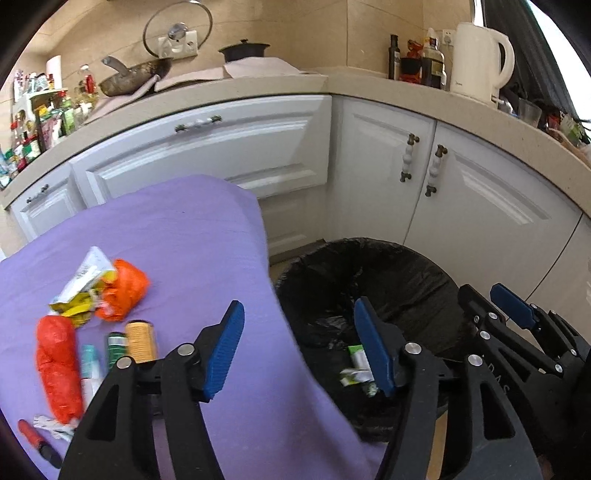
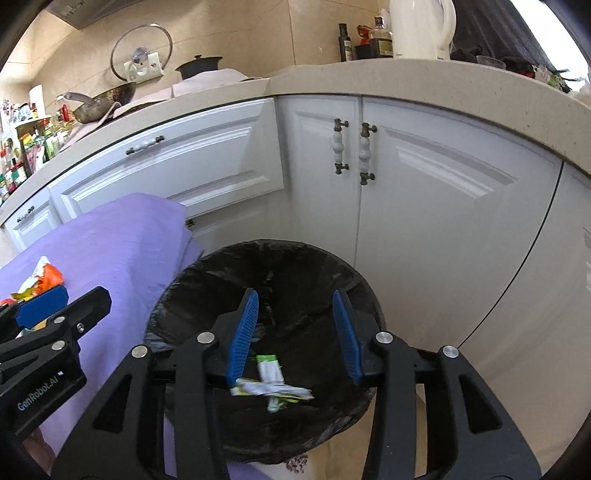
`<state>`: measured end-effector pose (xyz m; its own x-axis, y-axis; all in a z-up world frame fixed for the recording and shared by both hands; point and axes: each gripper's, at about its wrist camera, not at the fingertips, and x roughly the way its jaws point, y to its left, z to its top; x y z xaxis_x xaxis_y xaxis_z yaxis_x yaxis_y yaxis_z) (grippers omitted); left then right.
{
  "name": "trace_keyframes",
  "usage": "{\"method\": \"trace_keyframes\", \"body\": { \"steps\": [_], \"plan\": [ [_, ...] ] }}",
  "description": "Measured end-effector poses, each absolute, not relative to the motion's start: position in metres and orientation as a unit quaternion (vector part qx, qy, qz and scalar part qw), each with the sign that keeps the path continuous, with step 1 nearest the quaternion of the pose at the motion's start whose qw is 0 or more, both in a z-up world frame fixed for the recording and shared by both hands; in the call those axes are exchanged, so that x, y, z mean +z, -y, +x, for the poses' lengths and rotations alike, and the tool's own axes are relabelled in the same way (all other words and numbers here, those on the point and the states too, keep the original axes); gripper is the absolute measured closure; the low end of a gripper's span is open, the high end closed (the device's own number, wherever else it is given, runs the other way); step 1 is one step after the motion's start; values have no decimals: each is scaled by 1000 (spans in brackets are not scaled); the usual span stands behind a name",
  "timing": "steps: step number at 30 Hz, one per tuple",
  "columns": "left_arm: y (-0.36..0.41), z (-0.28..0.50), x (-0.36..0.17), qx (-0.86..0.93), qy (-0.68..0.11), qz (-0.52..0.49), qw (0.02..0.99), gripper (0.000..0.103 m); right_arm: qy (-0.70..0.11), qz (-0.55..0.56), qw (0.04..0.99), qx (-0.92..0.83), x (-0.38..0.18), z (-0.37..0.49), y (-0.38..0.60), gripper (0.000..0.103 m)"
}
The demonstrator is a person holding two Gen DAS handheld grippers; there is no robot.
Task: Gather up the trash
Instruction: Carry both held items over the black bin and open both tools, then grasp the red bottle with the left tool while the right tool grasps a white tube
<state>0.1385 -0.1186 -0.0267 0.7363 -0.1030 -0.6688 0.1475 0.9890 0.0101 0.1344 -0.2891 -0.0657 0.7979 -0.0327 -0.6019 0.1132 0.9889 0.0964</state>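
Blue-padded fingers of the left gripper (image 1: pixel 299 347) fill the foreground of the left wrist view, standing well apart with nothing between them; one finger lies over the purple cloth (image 1: pixel 177 236), the other over the bin (image 1: pixel 388 266). The bin, lined with a black bag, stands on the floor just beside the cloth-covered table and in front of white cabinet doors (image 1: pixel 461 199). Inside it lie crumpled green-and-white wrappers (image 1: pixel 356 374). On the cloth remain an orange bag (image 1: pixel 123 290), a yellow-and-white wrapper (image 1: pixel 79 291), a red bag (image 1: pixel 59 373), a tan ribbed cup (image 1: pixel 140 341) and a red-handled tool (image 1: pixel 38 441). At right, the right gripper (image 1: pixel 491 299) reaches over the bin's rim.

Right wrist view: the right gripper (image 2: pixel 295 332) hangs directly above the bin (image 2: pixel 207 273), its jaws parted and empty. Below the gap, the wrappers (image 2: pixel 271 387) appear blurred against the black liner. The left gripper (image 2: pixel 44 306) enters at left, over the purple cloth (image 2: pixel 122 236). A white kettle (image 2: pixel 421 26) stands on the counter behind.
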Motion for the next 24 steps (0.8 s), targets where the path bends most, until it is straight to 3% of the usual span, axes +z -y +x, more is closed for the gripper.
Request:
{"method": "trace_keyframes", "body": {
  "steps": [13, 24],
  "plan": [
    [18, 77, 1, 17, -334, 18, 942, 36, -308, 51, 949, 44, -40, 91, 209, 62],
    [-80, 31, -9, 120, -338, -7, 933, 34, -312, 18, 941, 130, -38, 59, 118, 62]
  ]
}}
